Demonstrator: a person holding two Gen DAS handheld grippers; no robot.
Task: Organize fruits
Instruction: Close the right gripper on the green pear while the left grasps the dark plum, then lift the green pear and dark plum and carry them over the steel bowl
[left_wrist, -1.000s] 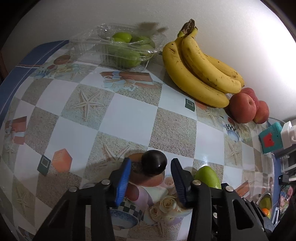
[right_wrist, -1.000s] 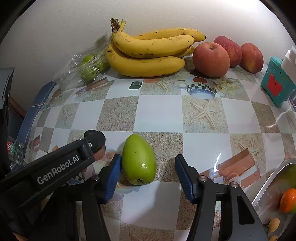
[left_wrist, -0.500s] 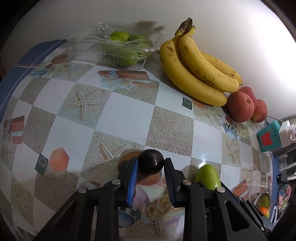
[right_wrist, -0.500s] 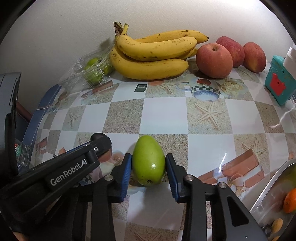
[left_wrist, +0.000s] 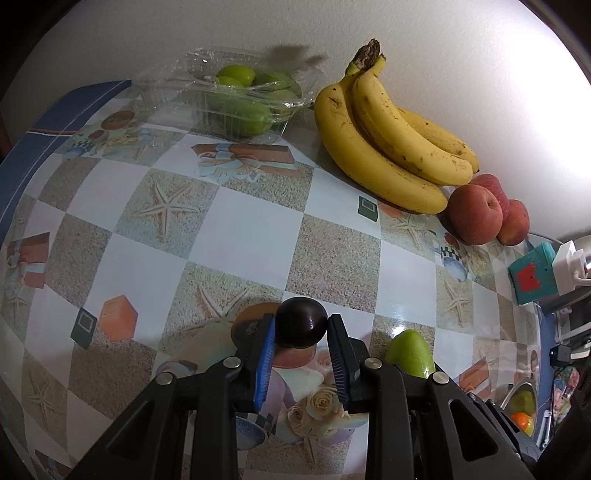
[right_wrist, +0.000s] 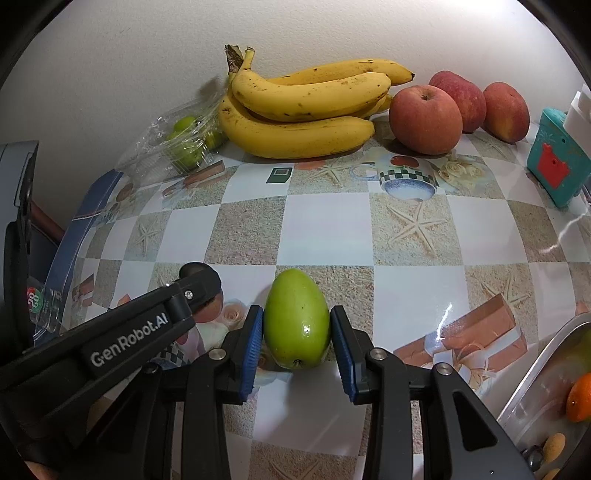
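A dark round plum (left_wrist: 301, 326) rests on the patterned tablecloth, and my left gripper (left_wrist: 301, 332) is shut on it, blue pads pressed to both sides. Just to its right lies a green oval fruit (right_wrist: 296, 318), also visible in the left wrist view as the green fruit (left_wrist: 410, 352). My right gripper (right_wrist: 296, 328) is shut on this green fruit, one pad on each flank. The left gripper's arm (right_wrist: 147, 325) crosses the lower left of the right wrist view.
Against the wall sit a clear plastic tub of green fruits (left_wrist: 240, 99), a bunch of bananas (left_wrist: 388, 147) and three red apples (right_wrist: 424, 118). A teal box (right_wrist: 554, 166) stands at the right. A metal tray (right_wrist: 535, 387) with an orange fruit lies at the lower right.
Both grippers have gone from open to shut: the left on the dark plum, the right on the green fruit. Neither fruit has left the cloth.
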